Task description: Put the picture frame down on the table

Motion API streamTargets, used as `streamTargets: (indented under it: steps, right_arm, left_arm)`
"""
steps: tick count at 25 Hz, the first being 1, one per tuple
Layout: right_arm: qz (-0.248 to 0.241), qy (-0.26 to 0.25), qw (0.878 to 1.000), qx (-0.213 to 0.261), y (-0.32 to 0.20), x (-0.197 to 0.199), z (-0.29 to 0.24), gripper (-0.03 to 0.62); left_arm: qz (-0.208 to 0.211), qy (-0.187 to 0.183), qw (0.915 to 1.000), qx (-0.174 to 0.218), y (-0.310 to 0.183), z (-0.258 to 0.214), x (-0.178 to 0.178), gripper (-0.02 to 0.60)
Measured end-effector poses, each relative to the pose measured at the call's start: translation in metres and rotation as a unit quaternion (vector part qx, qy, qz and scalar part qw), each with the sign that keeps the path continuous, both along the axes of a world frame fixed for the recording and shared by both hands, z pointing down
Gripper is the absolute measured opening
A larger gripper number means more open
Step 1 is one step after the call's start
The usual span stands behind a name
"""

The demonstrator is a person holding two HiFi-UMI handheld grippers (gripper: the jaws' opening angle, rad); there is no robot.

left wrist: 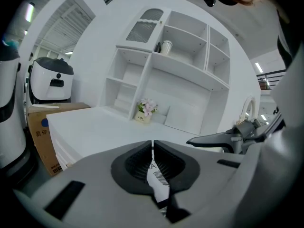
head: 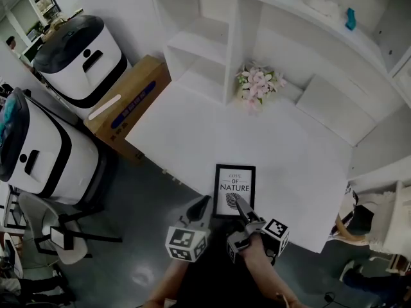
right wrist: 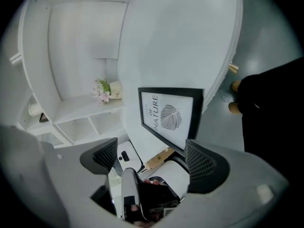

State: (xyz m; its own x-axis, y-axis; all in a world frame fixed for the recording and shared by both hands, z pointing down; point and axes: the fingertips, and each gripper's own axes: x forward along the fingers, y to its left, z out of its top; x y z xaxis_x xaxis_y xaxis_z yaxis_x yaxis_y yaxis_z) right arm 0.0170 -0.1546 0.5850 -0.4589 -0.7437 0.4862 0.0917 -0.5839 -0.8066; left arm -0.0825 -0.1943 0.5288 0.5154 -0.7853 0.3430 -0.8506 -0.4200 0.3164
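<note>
Grey fingers of the left gripper (left wrist: pixel 153 145) were pinched on the picture frame (head: pixel 234 190), only a sliver of print showing between them. On the right gripper (right wrist: pixel 152 158) the fingers stood spread, holding nothing. Frame sat at the near edge of the bench (head: pixel 192 133), flat or lifted unclear; flowers (head: pixel 257 85) behind.

Our left claw (left wrist: pixel 153 147) sat clamped on the picture frame (left wrist: pixel 159 182), seen edge-on. Beyond it we saw the white desk (left wrist: pixel 95 127) and flowers (left wrist: pixel 146 109).
</note>
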Motion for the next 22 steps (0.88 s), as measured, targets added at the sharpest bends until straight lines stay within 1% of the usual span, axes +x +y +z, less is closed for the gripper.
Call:
streamTargets:
  steps: [4,6,9,12,14,16,17,19,20,21,22]
  right_arm:
    - [-0.019,0.042,0.997,0.053,-0.019,0.01,-0.023,0.434]
    - [-0.038,0.072,0.993,0.088,-0.029,0.012,-0.037,0.433]
    - [-0.07,0.111,0.981,0.145,-0.044,0.009,-0.057,0.433]
    - [-0.087,0.14,0.969,0.185,-0.055,0.004,-0.073,0.433]
    - [-0.098,0.164,0.959,0.21,-0.061,0.002,-0.082,0.431]
    - [-0.108,0.192,0.946,0.238,-0.066,0.001,-0.093,0.431]
    - [-0.114,0.209,0.937,0.254,-0.068,0.001,-0.1,0.431]
    - [-0.129,0.254,0.914,0.288,-0.073,0.001,-0.112,0.428]
    - [-0.135,0.281,0.901,0.303,-0.075,0.002,-0.118,0.413]
    - [-0.139,0.311,0.886,0.315,-0.076,0.005,-0.124,0.369]
    - [-0.139,0.344,0.87,0.325,-0.078,0.008,-0.13,0.282]
  left_arm:
    - [0.005,-0.001,0.9998,0.018,-0.007,-0.017,0.004,0.021]
    - [0.007,-0.001,0.9995,0.03,-0.011,-0.028,0.006,0.021]
    - [0.011,-0.002,0.9985,0.054,-0.018,-0.048,0.007,0.021]
    - [0.013,-0.003,0.997,0.076,-0.025,-0.065,0.006,0.021]
    - [0.013,-0.002,0.9962,0.086,-0.028,-0.074,0.006,0.021]
    - [0.015,-0.002,0.9954,0.095,-0.03,-0.082,0.006,0.021]
    - [0.017,-0.002,0.9949,0.099,-0.032,-0.086,0.006,0.021]
    - [0.021,-0.003,0.9942,0.106,-0.034,-0.092,0.007,0.021]
    - [0.022,-0.003,0.9939,0.108,-0.034,-0.094,0.007,0.021]
    - [0.022,-0.003,0.9935,0.111,-0.035,-0.096,0.007,0.021]
    - [0.023,-0.003,0.9931,0.115,-0.035,-0.099,0.007,0.021]
